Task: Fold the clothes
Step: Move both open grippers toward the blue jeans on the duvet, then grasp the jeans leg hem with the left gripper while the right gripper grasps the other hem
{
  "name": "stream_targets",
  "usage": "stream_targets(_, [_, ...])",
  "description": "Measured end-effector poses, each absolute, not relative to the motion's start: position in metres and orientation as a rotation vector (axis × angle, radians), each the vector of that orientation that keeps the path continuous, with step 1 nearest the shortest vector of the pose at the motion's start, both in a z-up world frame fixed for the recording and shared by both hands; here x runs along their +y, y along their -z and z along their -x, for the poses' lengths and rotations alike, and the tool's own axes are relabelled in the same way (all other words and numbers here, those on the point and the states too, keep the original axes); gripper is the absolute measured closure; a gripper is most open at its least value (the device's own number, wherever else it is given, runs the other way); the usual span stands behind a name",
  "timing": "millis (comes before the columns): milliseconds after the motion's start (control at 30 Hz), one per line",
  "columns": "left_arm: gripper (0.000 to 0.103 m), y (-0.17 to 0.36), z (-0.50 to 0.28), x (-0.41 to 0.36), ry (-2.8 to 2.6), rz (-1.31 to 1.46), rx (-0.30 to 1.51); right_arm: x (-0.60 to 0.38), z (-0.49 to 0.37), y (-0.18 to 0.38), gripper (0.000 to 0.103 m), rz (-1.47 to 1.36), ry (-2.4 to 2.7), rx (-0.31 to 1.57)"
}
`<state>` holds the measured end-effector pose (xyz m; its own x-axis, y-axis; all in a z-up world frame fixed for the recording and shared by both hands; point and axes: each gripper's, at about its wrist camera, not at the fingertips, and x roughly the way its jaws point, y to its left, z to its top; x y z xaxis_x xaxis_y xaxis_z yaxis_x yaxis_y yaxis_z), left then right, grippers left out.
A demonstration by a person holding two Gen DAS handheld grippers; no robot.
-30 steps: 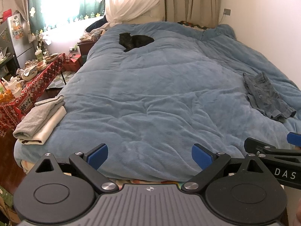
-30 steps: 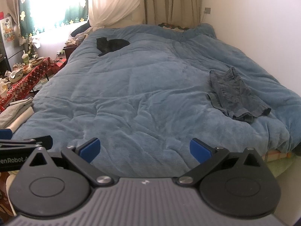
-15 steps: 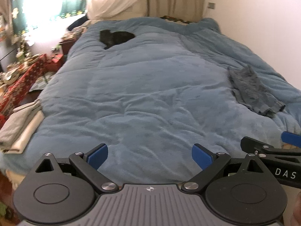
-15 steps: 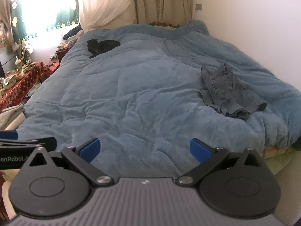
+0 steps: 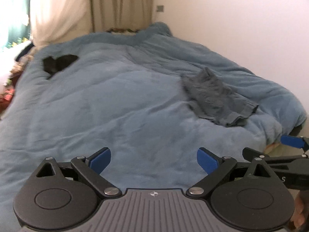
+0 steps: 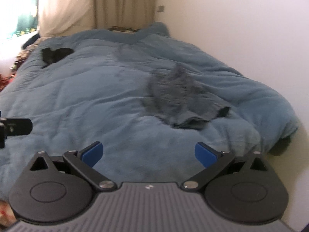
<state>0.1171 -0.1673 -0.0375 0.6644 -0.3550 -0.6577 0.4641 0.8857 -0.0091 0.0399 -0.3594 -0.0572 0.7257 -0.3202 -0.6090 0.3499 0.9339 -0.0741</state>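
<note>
Wide bed under a plush blue quilt (image 5: 115,106), crumpled grey-blue denim garment (image 5: 214,98) near its right edge. Held low at the foot: left hand-held gripper (image 5: 154,159) and right hand-held gripper (image 6: 148,153), spread wide, empty. Swung rightward since a second earlier.

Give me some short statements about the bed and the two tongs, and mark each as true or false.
1. Both the left tongs and the right tongs are open and hold nothing. True.
2. The crumpled grey-blue denim garment lies near the wall side of the fluffy blue duvet. True.
3. The small black cloth lies on top of the denim garment. False: it lies apart, at the far left.
4. The denim garment is neatly folded. False: it is rumpled.
</note>
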Motion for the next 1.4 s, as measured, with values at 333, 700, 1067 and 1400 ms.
stream_targets(333, [0.017, 0.087, -0.170, -0.275, 0.596, -0.168, 0.716, -0.478, -0.072, 0.099, 0.001, -0.027, 0.544, 0.700])
stream_targets(700, [0.021, 0.137, -0.220, -0.370, 0.683, -0.147, 0.784, -0.573, -0.090, 0.138, 0.001, -0.124, 0.559, 0.650])
stream_targets(1067, [0.061, 0.160, -0.255, -0.407, 0.779, -0.006, 0.904, -0.591, -0.116, 0.153, 0.008, -0.164, 0.445, 0.620])
stream_targets(1400, [0.079, 0.177, -0.269, -0.420, 0.770, 0.054, 1.004, -0.585, -0.120, 0.159, 0.013, -0.136, 0.420, 0.644])
